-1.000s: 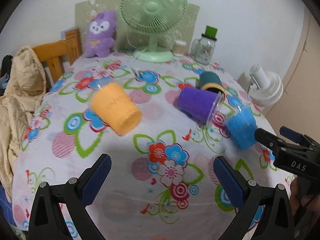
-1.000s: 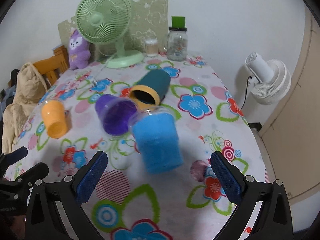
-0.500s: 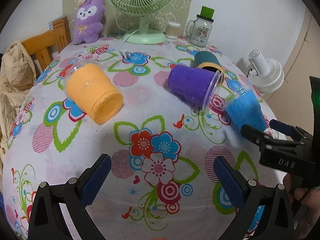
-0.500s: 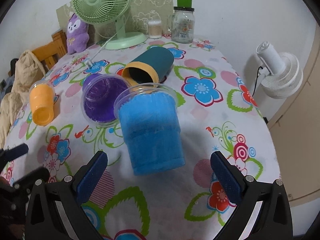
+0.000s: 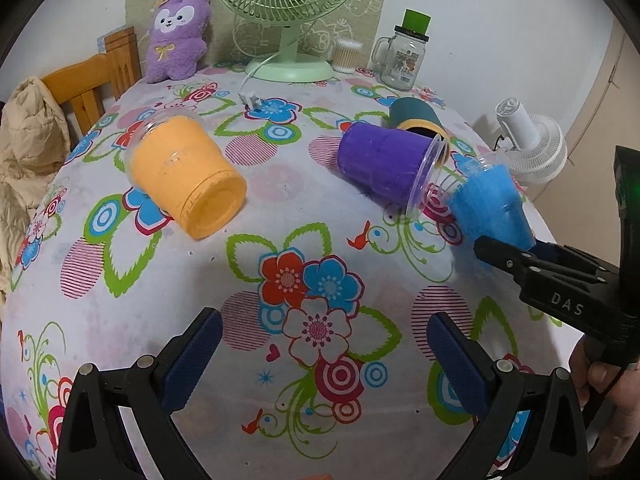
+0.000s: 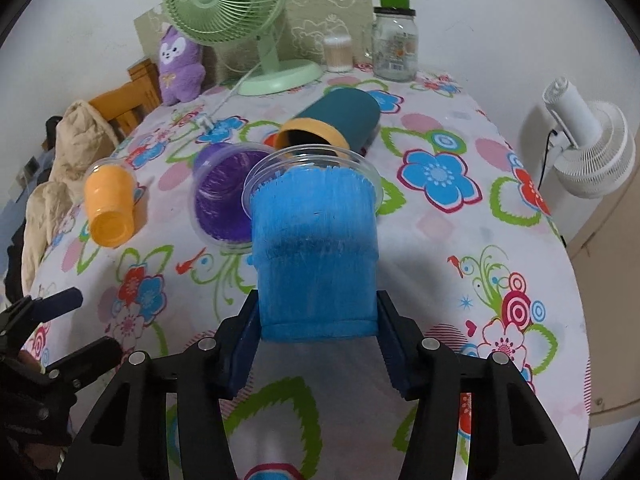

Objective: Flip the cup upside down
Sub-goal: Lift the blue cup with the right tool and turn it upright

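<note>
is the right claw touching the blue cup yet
Touching. In the right wrist view the right claw has both pads pressed against the sides of the blue cup near its base, with no gap visible on either side.

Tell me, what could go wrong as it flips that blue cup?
The right gripper grips only the base of the blue cup, so it might slip or get crushed. Its rim sits close to the purple cup and the teal cup, so swinging it over may knock them rolling.
</note>
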### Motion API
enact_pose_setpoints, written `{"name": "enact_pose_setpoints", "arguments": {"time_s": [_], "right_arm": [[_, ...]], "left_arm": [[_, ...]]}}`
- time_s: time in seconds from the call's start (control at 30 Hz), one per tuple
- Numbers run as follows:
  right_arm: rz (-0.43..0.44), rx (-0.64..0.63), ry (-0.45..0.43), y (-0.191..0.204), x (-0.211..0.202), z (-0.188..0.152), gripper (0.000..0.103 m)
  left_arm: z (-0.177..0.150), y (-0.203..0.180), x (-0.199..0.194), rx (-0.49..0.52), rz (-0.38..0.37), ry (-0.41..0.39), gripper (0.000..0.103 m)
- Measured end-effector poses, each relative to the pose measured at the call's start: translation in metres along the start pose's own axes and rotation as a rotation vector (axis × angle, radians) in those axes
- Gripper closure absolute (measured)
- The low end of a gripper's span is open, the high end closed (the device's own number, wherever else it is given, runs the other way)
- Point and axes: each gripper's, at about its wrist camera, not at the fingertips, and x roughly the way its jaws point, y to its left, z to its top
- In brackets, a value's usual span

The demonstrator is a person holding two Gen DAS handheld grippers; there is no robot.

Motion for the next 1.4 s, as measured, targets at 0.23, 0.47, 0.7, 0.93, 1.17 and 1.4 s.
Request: {"name": "enact_pose_setpoints", "arguments": {"time_s": [0.23, 0.47, 0.7, 0.93, 1.17, 1.4], "right_arm": [[0.053, -0.099, 0.059, 0.013, -0.029, -0.003, 0.046], [0.083, -0.29, 0.252, 0.036, -0.054, -0.013, 0.046], [0.1, -0.383, 0.41, 0.064, -0.057, -0.027, 0.045], [0.084, -0.409, 0.44, 0.078, -0.062, -0.025, 0.045], [0.083, -0.466, 0.5, 0.091, -0.066, -0.026, 0.045], [0.066, -0.523, 0.589, 0.103, -0.06, -0.022, 0.045]], "left_arm": [[-0.005, 0.013, -0.013, -0.018, -0.011, -0.016, 0.0], [-0.016, 0.034, -0.025, -0.064, -0.027, -0.035, 0.0], [-0.023, 0.044, -0.038, -0.078, -0.041, -0.062, 0.0], [-0.029, 0.058, -0.046, -0.121, -0.049, -0.072, 0.0], [-0.034, 0.067, -0.059, -0.149, -0.052, -0.108, 0.0], [-0.038, 0.076, -0.064, -0.183, -0.068, -0.118, 0.0]]}}
